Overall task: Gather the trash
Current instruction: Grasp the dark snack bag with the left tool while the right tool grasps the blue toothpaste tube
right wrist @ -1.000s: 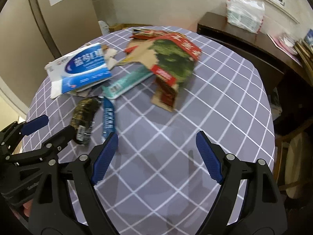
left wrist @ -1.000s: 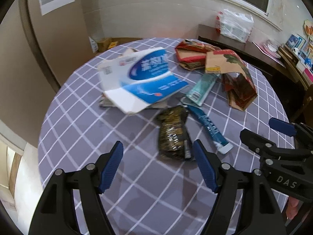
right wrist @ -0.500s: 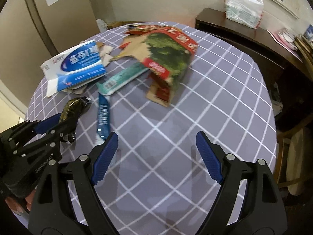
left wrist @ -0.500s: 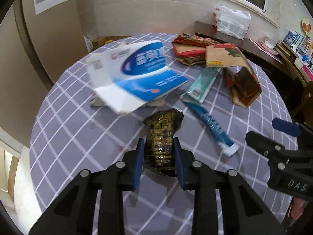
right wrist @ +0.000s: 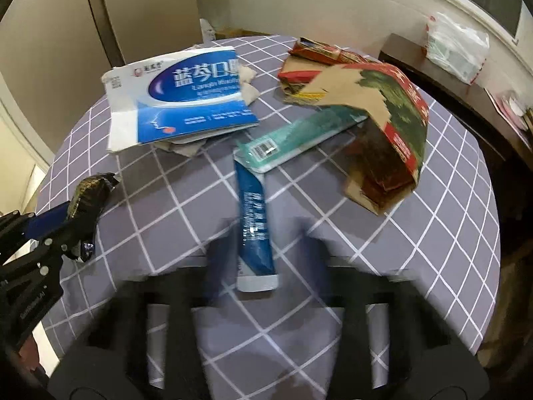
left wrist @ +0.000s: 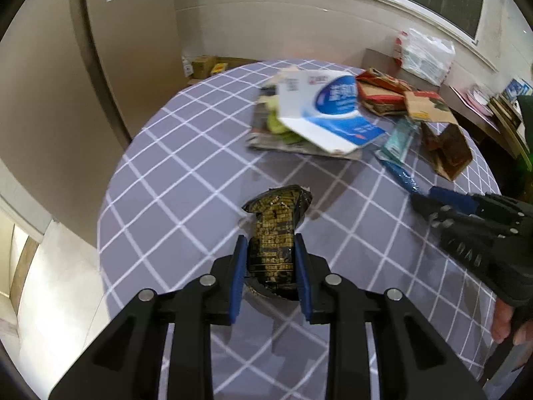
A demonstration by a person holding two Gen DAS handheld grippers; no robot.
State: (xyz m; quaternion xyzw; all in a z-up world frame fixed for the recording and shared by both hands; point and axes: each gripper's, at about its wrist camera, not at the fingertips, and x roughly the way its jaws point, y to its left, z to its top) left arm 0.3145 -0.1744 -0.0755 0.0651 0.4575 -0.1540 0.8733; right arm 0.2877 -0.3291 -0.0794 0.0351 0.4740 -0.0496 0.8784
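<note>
Left hand-held gripper [left wrist: 270,268] is clamped on the dark crinkled wrapper [left wrist: 274,233], squeezing its near end just above the desk [left wrist: 186,166]. It looks light, soft and crushable. Right hand-held gripper [right wrist: 263,263] is a blur, its jaws closing around the blue tube [right wrist: 255,223] flat on the desk; the tube's likely slick, so grip the flat crimped end.
</note>
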